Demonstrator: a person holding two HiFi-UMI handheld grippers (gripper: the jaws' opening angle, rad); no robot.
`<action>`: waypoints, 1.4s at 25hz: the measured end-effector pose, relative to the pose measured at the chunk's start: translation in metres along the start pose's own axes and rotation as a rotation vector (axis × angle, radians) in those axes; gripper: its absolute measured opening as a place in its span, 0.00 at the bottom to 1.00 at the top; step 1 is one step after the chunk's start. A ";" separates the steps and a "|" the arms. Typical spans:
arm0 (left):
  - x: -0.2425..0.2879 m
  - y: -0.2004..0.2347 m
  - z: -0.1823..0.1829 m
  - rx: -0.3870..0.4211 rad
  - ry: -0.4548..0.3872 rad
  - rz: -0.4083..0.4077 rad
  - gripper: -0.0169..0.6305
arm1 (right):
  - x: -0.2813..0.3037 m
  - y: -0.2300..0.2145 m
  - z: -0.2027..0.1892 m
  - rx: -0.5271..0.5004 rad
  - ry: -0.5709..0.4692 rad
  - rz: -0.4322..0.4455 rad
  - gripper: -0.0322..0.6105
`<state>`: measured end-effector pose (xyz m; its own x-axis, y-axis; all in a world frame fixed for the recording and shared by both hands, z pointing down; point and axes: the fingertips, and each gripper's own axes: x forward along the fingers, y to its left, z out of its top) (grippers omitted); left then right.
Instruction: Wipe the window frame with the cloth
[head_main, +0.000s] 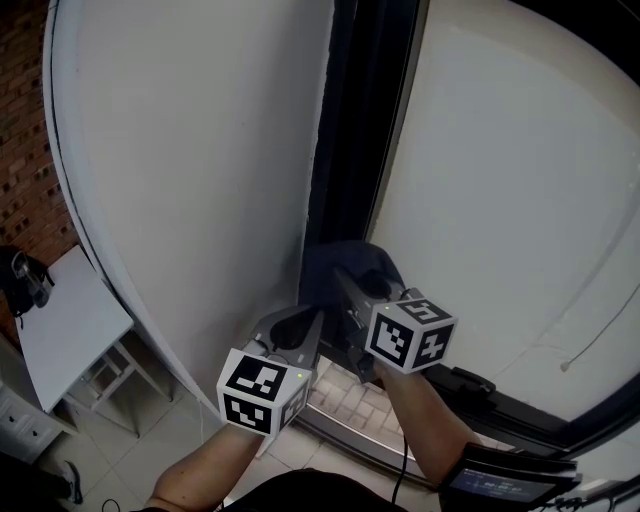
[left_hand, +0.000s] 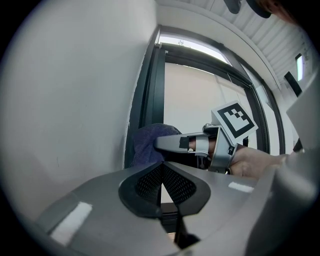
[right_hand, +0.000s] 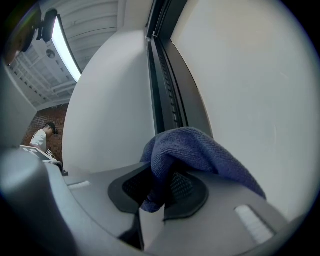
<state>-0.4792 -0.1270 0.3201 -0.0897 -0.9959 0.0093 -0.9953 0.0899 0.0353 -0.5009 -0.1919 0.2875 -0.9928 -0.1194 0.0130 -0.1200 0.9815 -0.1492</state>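
Observation:
A dark blue cloth (right_hand: 195, 152) is clamped in my right gripper (right_hand: 161, 186) and drapes over its jaws. In the head view the cloth (head_main: 345, 265) presses against the low part of the dark window frame (head_main: 355, 130), with the right gripper (head_main: 345, 285) behind it. The left gripper view shows the same cloth (left_hand: 147, 142) on the frame (left_hand: 150, 95). My left gripper (left_hand: 161, 182) is shut with nothing in it. It hovers just left of and below the right one, left gripper (head_main: 300, 335) near the white wall.
A white wall (head_main: 190, 150) runs left of the frame and a pale pane (head_main: 510, 190) right of it. A brick sill (head_main: 345, 395) lies below the grippers. A white table (head_main: 65, 320) stands lower left. A person (right_hand: 42, 136) stands far off.

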 end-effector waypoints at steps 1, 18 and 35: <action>0.000 -0.001 0.002 0.003 -0.002 -0.002 0.02 | 0.000 0.001 0.004 -0.001 -0.005 0.003 0.15; 0.009 -0.002 0.066 0.043 -0.084 -0.003 0.02 | 0.001 0.014 0.089 -0.118 -0.101 0.022 0.15; 0.009 0.017 0.168 0.023 -0.277 0.107 0.02 | -0.008 0.030 0.167 -0.289 -0.193 -0.021 0.15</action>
<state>-0.5027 -0.1354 0.1526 -0.1969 -0.9449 -0.2615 -0.9800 0.1971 0.0257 -0.4961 -0.1869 0.1180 -0.9742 -0.1388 -0.1779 -0.1639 0.9771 0.1354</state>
